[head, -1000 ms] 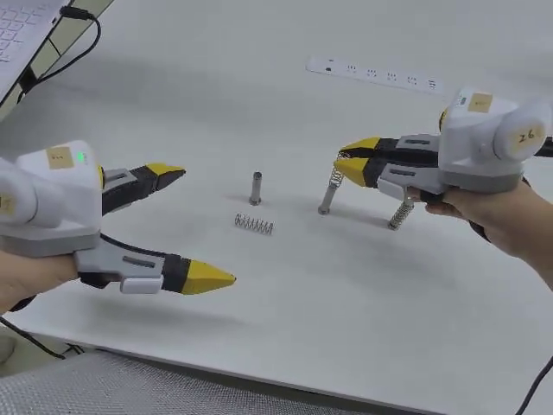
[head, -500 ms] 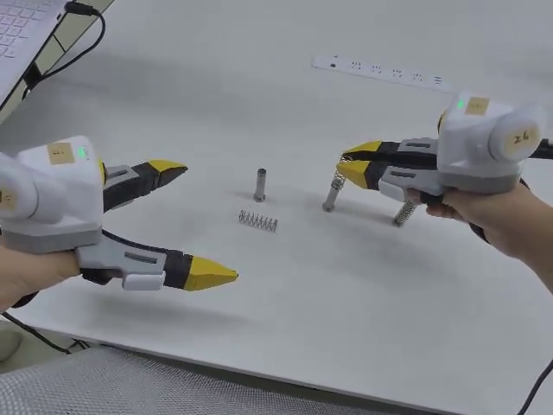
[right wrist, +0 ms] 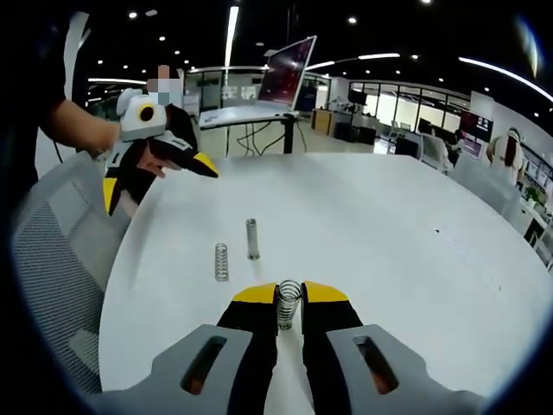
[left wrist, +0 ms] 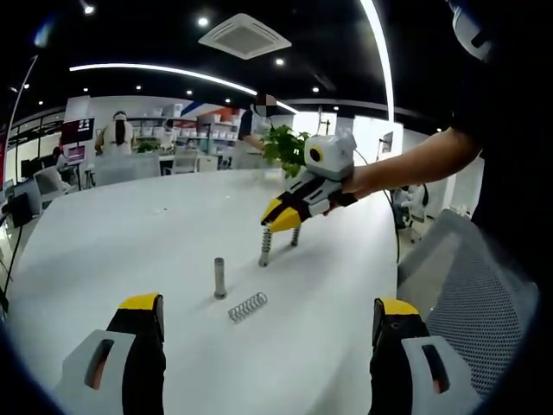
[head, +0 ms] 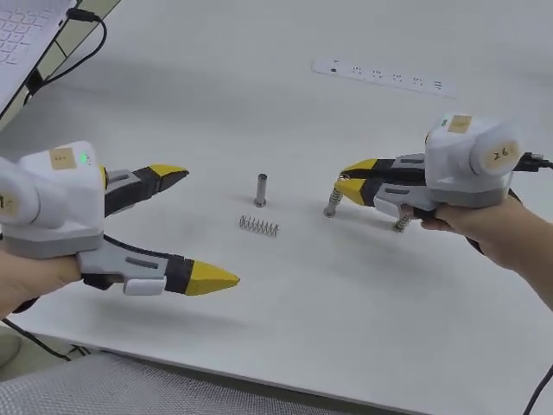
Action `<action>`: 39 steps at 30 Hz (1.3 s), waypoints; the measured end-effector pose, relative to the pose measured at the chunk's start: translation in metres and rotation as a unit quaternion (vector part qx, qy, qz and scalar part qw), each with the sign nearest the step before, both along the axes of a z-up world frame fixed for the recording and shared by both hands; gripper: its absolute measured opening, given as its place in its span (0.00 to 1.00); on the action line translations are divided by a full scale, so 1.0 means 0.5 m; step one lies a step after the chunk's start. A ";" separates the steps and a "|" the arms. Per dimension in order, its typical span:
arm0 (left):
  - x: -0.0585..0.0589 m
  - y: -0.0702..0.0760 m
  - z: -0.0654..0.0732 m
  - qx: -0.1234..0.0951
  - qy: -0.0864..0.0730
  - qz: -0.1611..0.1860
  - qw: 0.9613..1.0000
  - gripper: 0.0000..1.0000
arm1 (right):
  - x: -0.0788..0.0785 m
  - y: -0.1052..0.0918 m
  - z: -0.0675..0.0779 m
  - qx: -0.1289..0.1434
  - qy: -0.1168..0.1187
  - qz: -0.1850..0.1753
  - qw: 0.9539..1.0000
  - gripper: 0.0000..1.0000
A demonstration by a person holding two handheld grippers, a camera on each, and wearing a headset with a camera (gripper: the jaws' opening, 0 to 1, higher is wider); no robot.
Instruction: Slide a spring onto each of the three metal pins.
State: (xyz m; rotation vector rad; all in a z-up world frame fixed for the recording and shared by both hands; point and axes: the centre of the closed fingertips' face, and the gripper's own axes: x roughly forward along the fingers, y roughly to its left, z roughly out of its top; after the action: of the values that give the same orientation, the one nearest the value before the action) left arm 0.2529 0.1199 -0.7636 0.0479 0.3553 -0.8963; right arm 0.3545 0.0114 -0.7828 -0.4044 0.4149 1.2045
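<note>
The broad white surface [head: 285,328] carries all of it. My left claw [head: 194,226] hovers over its near left part, jaws spread wide with nothing between them. My right claw [head: 348,179] is out on the right. Its jaws are drawn almost together around the coiled steel spring [right wrist: 289,304], which sits on the first metal pin [head: 329,210] under its tips. A second sprung pin [head: 402,223] stands just beyond, partly hidden by the claw's body.

Between my two claws the short bare metal pin [head: 261,190] stands upright. Just on my side of it, not touching, the loose coiled wire spring [head: 258,226] lies flat. Its long axis runs crosswise to me, at right angles to the pin.

I judge two pins dressed and this one left. The loose spring lies dead ahead of my left claw's gap, nearer to it than to the right. It would have to be tipped upright to drop over the pin's top.
</note>
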 end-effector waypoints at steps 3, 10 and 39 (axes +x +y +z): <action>0.000 -0.001 0.001 0.000 0.000 0.000 1.000 0.98 | 0.002 0.001 -0.008 -0.005 0.004 -0.001 1.000 0.07; -0.001 0.003 -0.001 0.001 0.002 0.001 1.000 0.98 | 0.001 0.004 -0.022 -0.017 0.004 0.004 1.000 0.07; -0.003 0.002 -0.001 0.004 0.001 -0.002 1.000 0.98 | 0.004 -0.005 -0.048 -0.031 0.019 -0.006 0.999 0.08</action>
State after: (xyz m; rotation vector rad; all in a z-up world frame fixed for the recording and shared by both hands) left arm 0.2512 0.1208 -0.7641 0.0548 0.3616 -0.8998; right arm 0.3564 0.0087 -0.8065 -0.4326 0.4890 1.1918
